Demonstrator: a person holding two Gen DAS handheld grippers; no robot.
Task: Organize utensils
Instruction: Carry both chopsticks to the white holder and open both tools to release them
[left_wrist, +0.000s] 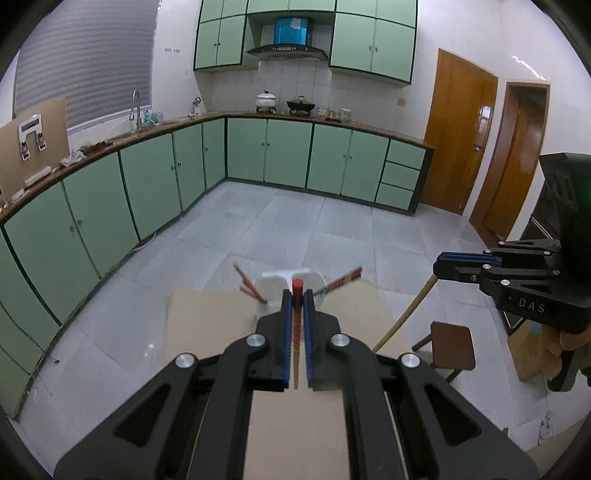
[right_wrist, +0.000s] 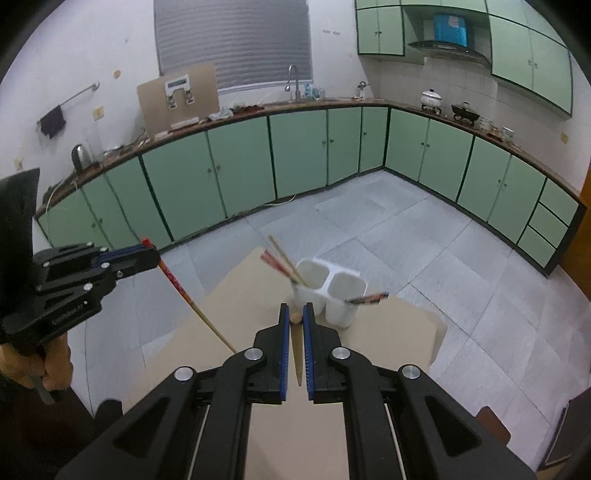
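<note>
While both grippers hung short of the white two-cup chopstick holder (right_wrist: 328, 291), each carried one chopstick. Left of the holder, the left gripper (left_wrist: 294, 299) was closed on a red-topped chopstick (left_wrist: 296, 325). Chopsticks already stood in both cups (right_wrist: 282, 260). Right of the holder, the right gripper (right_wrist: 295, 317) was clamped on a plain bamboo chopstick (right_wrist: 296, 347). Judged step: carrying to the holder. Next move called for tipping each stick upright over a cup before releasing.
</note>
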